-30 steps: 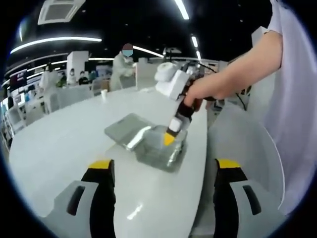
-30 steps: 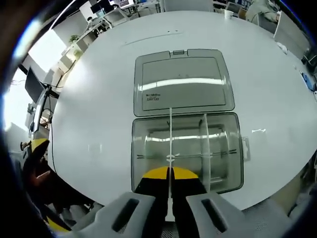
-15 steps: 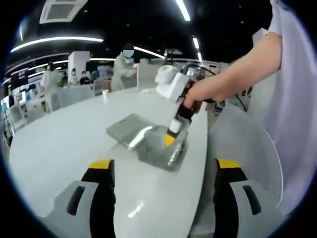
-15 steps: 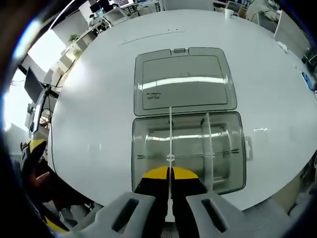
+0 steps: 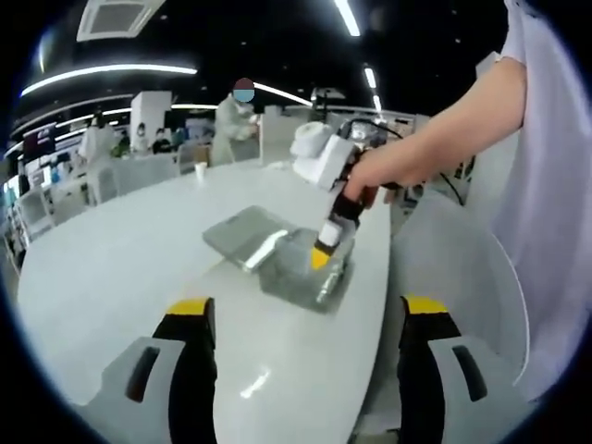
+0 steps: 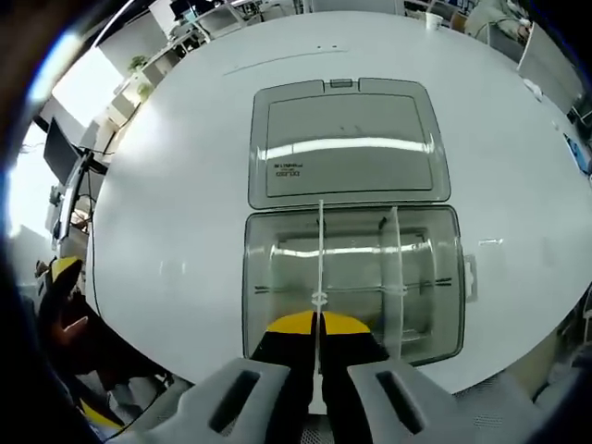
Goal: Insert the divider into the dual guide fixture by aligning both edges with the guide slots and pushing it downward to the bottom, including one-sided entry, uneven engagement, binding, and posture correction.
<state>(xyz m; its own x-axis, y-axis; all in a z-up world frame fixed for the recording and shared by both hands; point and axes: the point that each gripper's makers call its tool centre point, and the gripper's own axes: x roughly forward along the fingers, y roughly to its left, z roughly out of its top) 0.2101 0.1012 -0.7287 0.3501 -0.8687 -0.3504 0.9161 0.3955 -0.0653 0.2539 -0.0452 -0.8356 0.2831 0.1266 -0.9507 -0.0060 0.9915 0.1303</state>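
Here, in the right gripper view, the right gripper (image 6: 316,326) has its yellow-tipped jaws pressed together on a thin, clear plastic divider (image 6: 320,250), seen edge-on as a pale line running straight up from between the tips. The divider stands inside the clear, rectangular plastic box (image 6: 264,319), the dual guide fixture, left of a second clear divider (image 6: 394,268) already standing in the box. The box's grey, translucent lid (image 6: 347,143) lies open flat on the round white table (image 6: 157,213), hinged at the box's far edge. In the left gripper view, the left gripper (image 5: 301,319) hangs over the table's near edge with its jaws spread wide and nothing between them, well apart from the box.
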